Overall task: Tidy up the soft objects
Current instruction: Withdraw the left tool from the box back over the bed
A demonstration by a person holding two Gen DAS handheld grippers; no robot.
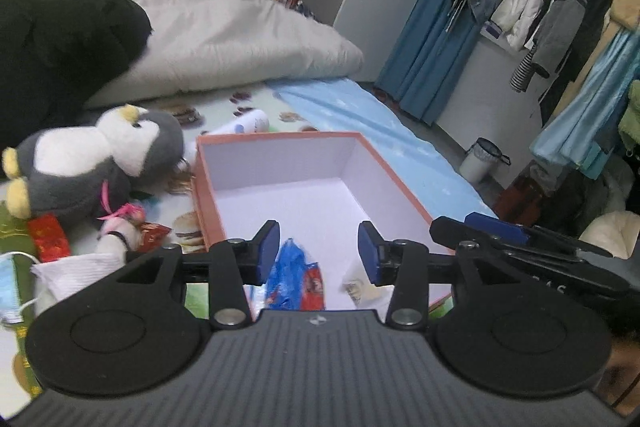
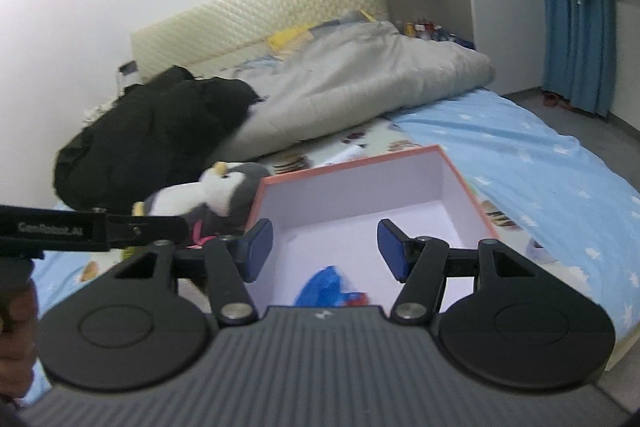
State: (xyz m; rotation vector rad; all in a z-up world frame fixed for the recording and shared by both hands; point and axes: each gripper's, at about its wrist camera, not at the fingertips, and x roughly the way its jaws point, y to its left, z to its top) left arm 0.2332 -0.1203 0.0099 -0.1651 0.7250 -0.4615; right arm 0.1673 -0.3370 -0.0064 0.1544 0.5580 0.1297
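Observation:
An orange box [image 1: 202,183] with a white inside lies open on the bed; its rim [image 2: 348,163] also shows in the right wrist view. A blue and red packet [image 1: 294,273] [image 2: 326,287] lies in its near end, beside a pale packet [image 1: 360,285]. My left gripper [image 1: 319,251] hangs open above the box's near end, nothing between its pads. My right gripper [image 2: 325,249] is open over the same box, also empty. A grey and white penguin plush [image 1: 92,163] [image 2: 216,193] lies left of the box. The right gripper's arm [image 1: 520,247] shows at the right in the left wrist view.
A black garment [image 1: 60,43] and a folded grey quilt [image 1: 240,35] lie further up the bed. Small plush items [image 1: 120,231], a red pouch [image 1: 48,237], tissues [image 1: 76,267] and a face mask [image 1: 10,279] lie left of the box. A clothes rack [image 1: 560,7] and bin [image 1: 482,159] stand at right.

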